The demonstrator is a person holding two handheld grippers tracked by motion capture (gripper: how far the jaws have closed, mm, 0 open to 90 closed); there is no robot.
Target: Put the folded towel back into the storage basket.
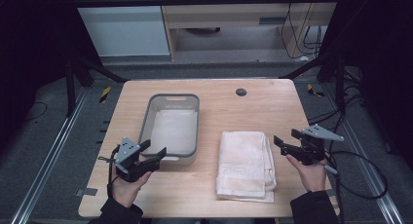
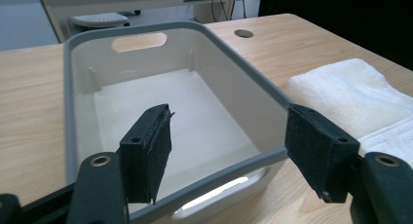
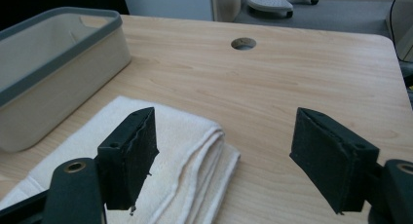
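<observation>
High view: we see the grey bin (image 1: 170, 129) left of centre on the table (image 1: 253, 107) and the folded white towel (image 1: 245, 164) lower centre, apart from it. Left gripper (image 1: 152, 149) sits at the bin's near edge, lower left; right gripper (image 1: 282, 139) just right of the towel. Both jaw pairs spread, nothing between them.

Left gripper view: we note the bin's handle slot (image 2: 139, 41) and bare white floor.

Right gripper view: we note the towel's stacked fold edges (image 3: 204, 151) and a cable hole (image 3: 243, 43), upper centre.
</observation>
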